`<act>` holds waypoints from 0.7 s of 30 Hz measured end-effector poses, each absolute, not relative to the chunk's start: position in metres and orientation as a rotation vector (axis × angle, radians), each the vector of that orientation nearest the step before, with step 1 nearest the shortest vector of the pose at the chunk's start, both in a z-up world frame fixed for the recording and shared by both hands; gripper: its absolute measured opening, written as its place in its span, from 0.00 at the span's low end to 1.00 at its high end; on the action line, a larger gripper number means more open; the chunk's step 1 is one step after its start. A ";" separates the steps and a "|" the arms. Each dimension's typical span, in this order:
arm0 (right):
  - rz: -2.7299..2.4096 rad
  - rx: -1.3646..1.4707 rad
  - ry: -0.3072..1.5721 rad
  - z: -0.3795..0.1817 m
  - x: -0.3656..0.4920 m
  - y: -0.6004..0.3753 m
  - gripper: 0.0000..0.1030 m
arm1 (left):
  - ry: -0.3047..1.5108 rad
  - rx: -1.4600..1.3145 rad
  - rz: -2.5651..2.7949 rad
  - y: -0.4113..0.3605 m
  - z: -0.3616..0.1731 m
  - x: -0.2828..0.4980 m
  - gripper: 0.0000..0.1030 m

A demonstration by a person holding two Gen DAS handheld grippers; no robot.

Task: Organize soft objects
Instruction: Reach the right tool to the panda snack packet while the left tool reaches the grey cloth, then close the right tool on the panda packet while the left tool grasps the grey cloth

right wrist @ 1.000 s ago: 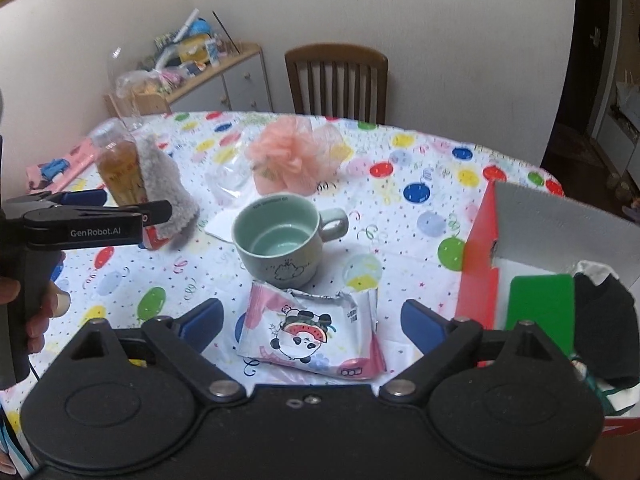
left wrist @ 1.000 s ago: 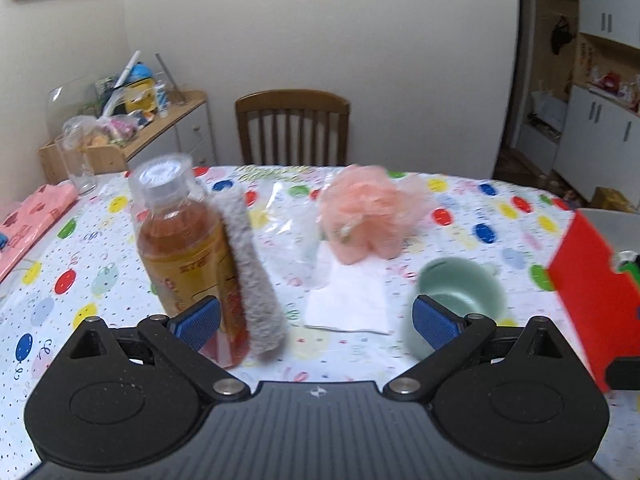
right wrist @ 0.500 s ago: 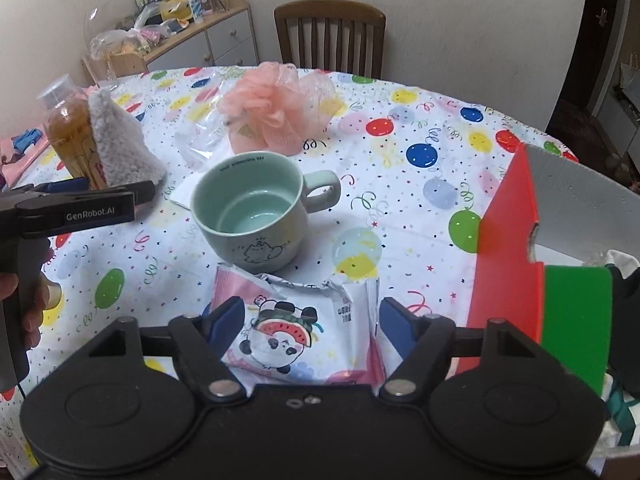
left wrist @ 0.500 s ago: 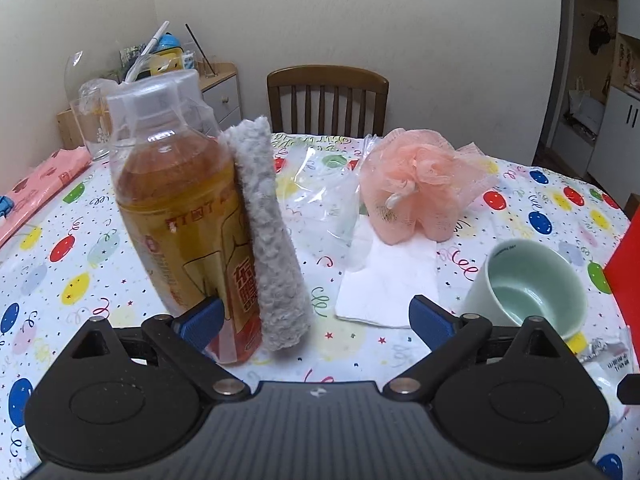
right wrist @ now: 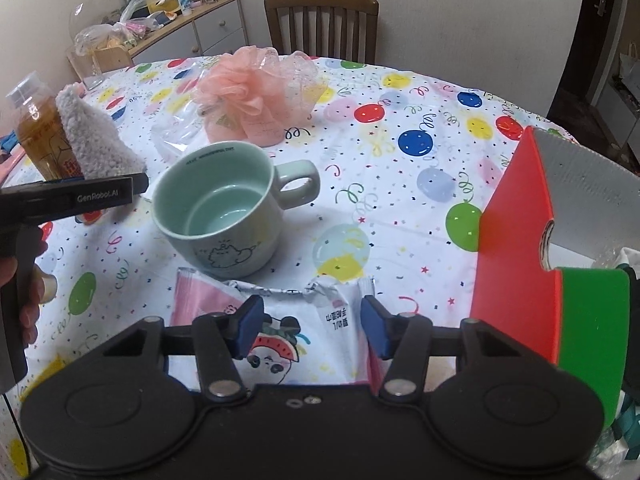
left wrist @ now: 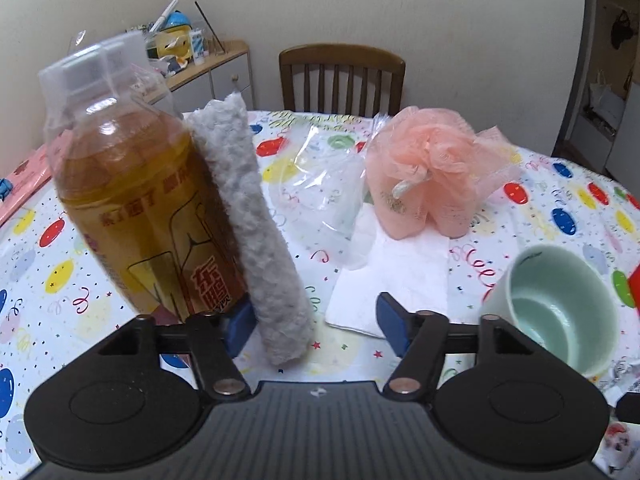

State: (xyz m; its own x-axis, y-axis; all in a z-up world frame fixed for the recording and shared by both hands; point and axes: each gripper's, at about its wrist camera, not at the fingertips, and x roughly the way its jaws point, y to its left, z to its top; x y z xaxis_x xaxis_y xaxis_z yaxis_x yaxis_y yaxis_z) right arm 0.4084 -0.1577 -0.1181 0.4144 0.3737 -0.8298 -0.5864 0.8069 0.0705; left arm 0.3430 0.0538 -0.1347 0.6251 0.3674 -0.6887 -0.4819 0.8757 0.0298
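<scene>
A grey fuzzy cloth leans upright against a bottle of amber tea. My left gripper is low at the cloth's foot, jaws closing. The cloth's lower end lies between them by the left pad, with the right pad still apart from it. My right gripper hangs over a pink snack packet with a panda print. Its jaws are closing with the packet's middle between the pads, and no firm pinch shows. A pink mesh bath puff sits farther back.
A pale green mug stands just beyond the packet. A white tissue and a clear plastic bag lie mid-table. A red box with a green flap is at the right. A wooden chair stands behind the table.
Both grippers have dropped lower and moved in, the left on the grey cloth and bottle, the right over the snack packet. Both pairs of jaws have narrowed.
</scene>
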 end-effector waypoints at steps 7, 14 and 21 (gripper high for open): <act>0.596 -0.289 0.962 -0.123 0.412 -0.156 0.52 | 0.784 -0.166 0.529 0.062 -0.143 0.357 0.29; 0.544 -0.321 0.934 -0.124 0.415 -0.158 0.71 | 0.793 -0.173 0.535 0.067 -0.146 0.359 0.16; 0.562 -0.253 1.015 -0.137 0.423 -0.160 0.48 | 0.782 -0.154 0.511 0.063 -0.146 0.359 0.11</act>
State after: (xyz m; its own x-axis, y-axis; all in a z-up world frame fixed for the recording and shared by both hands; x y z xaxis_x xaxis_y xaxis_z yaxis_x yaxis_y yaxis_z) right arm 0.4231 -0.1602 -0.1375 0.4024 0.3245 -0.8560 -0.5528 0.8315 0.0553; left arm 0.3587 0.0625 -0.1463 0.5953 0.3825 -0.7066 -0.4939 0.8679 0.0538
